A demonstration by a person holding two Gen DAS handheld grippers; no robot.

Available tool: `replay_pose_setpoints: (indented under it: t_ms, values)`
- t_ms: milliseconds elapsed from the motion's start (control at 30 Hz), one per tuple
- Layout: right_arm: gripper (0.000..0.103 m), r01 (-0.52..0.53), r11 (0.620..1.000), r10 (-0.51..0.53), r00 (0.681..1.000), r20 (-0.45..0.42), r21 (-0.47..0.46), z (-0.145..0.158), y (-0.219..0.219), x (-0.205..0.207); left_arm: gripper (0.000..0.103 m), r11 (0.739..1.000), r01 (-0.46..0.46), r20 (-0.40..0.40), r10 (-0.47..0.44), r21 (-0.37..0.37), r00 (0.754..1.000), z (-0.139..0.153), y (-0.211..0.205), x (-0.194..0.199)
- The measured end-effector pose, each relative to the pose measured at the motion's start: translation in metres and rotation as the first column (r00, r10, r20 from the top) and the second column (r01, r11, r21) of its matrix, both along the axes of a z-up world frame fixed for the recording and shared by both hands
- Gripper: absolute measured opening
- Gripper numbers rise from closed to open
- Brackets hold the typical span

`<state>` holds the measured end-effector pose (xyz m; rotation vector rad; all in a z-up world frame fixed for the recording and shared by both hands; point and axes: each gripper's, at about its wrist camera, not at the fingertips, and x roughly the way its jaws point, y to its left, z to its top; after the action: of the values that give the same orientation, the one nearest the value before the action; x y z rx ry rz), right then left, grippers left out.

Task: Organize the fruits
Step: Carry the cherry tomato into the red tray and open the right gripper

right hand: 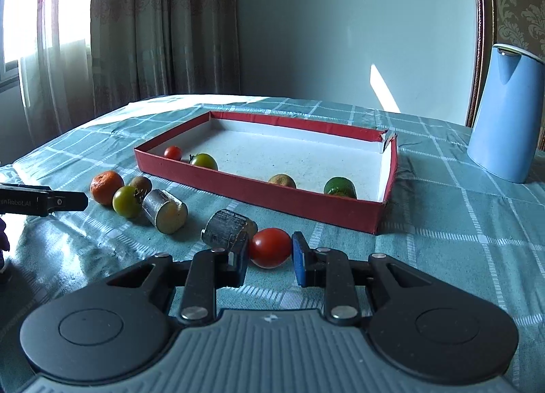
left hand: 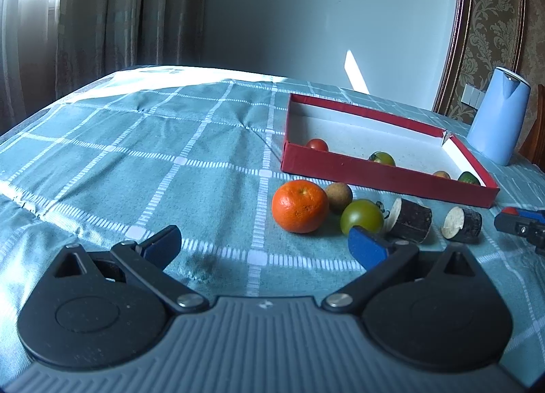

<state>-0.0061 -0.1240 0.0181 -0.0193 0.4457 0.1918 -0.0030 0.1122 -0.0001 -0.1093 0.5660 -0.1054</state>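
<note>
Left gripper (left hand: 265, 244) low over the worktop (left hand: 136, 161), jaws spread wide, nothing between them; pointing toward an orange (left hand: 299, 206) with a brown fruit (left hand: 339, 196) just behind and a green tomato (left hand: 361, 216) beside, the right blue pad overlapping that tomato's lower edge in view. Two dark cut cylinders (left hand: 410, 224) (left hand: 462, 224) lying on their sides further right, pale cut faces showing. Right gripper (right hand: 269, 255) low on the cloth, jaws partly open around a red tomato (right hand: 270, 247), left pad at or against its skin, right pad just clear; firm grip not evident. Nearer cylinder (right hand: 227, 228) touching the left pad's outer side, the other (right hand: 165, 210) further left. Red tray (right hand: 259, 188) beyond, white inside, holding a small red tomato (right hand: 173, 152), a green-yellow tomato (right hand: 203, 161), a brownish fruit (right hand: 282, 181) and a green fruit (right hand: 340, 187) along its near wall. Blue kettle (right hand: 504, 113) right of the tray. Curtains (right hand: 153, 25) behind.
</note>
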Motion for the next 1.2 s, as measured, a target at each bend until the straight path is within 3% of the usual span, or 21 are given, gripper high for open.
replay_pose_setpoints:
  t_ms: [333, 733, 1200]
  values:
    - [0.026, 0.078, 0.995, -0.085, 0.99, 0.116, 0.058, 0.04, -0.014, 0.023, 0.103, 1.0, -0.016, 0.007, 0.015, 0.012, 1.0, 0.0, -0.001, -0.001]
    - [0.026, 0.133, 0.989, -0.135, 0.99, 0.026, 0.061, 0.009, -0.013, 0.087, 0.103, 1.0, -0.02, 0.002, 0.02, 0.021, 1.0, -0.001, -0.001, 0.0]
    - [0.026, 0.144, 0.989, -0.144, 0.989, 0.015, 0.025, -0.007, -0.011, 0.099, 0.103, 0.999, -0.033, 0.012, 0.033, 0.035, 0.999, 0.0, -0.003, -0.001]
